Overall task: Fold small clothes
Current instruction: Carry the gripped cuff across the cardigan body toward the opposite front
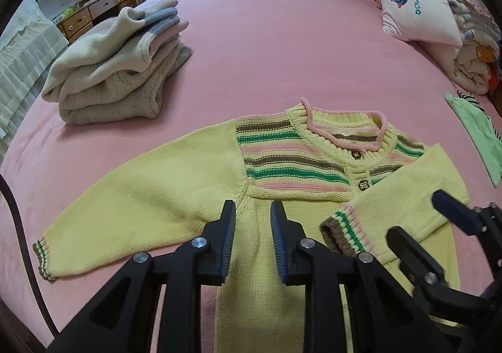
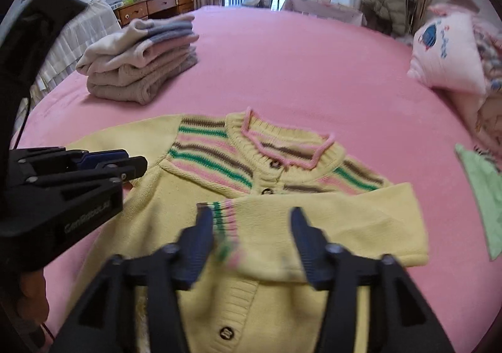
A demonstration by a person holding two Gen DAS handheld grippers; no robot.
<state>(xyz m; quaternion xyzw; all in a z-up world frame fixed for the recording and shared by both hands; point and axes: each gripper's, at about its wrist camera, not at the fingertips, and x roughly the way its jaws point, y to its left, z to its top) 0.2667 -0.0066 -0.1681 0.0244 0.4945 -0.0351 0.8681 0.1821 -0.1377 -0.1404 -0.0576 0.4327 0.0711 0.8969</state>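
A small yellow knit cardigan (image 1: 291,171) with pink, green and brown stripes lies face up on the pink bed (image 1: 266,48). It also shows in the right wrist view (image 2: 257,171). Its right sleeve (image 1: 401,205) is folded across the chest, cuff (image 2: 224,211) toward the middle. Its left sleeve (image 1: 141,205) lies stretched out flat. My left gripper (image 1: 252,218) is open and empty above the cardigan's body near the left armpit. My right gripper (image 2: 249,224) is open, its jaws either side of the folded sleeve (image 2: 329,221), not closed on it.
A stack of folded beige and grey sweaters (image 1: 125,61) sits at the bed's far left. A pink pillow and bedding pile (image 1: 420,11) lie at the far right. A light green garment (image 1: 480,139) lies at the right edge. Drawers (image 1: 94,12) stand beyond the bed.
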